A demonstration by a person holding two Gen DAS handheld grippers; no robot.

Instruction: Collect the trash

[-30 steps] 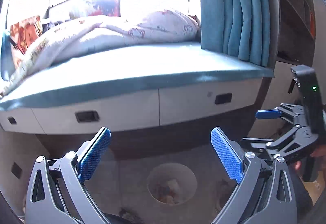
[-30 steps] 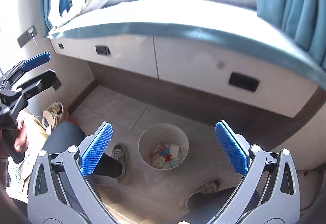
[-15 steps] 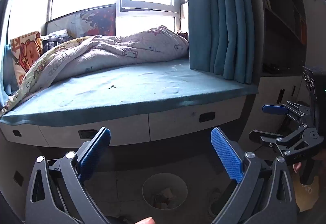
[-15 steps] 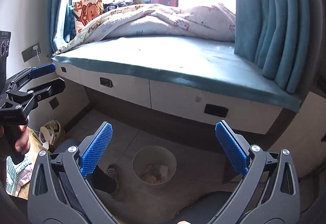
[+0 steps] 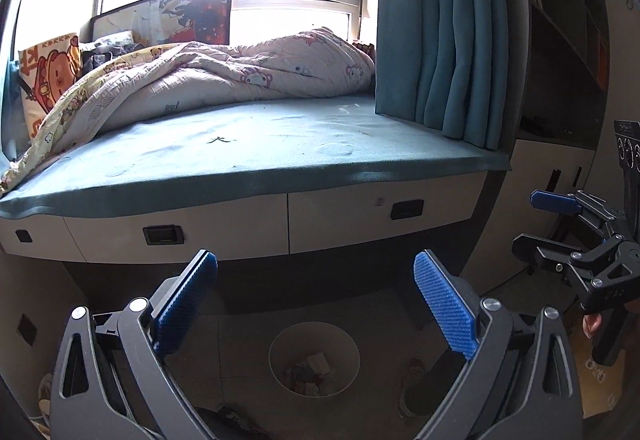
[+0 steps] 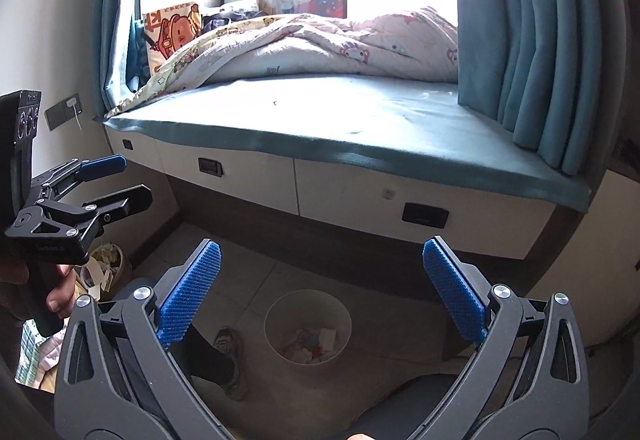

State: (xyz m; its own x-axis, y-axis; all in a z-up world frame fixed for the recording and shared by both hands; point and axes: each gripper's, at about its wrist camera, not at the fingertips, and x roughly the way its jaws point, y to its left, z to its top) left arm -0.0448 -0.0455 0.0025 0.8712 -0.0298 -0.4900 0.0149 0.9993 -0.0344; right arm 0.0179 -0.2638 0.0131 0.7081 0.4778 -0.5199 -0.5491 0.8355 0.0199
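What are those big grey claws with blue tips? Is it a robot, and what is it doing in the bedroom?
It is not a robot. A person holds a grabbing tool in each hand, and each tool carries a camera looking out along its two blue-tipped fingers. One picture is from the left tool, the other from the right tool. Each camera also catches the other tool off to the side, with the person's fingers on its handle. Both tools are open and hold nothing. Below them on the floor stands a round white trash bin with bits of paper trash inside. Behind it is a teal window bed with a crumpled cartoon blanket, and teal curtains hang beside it.
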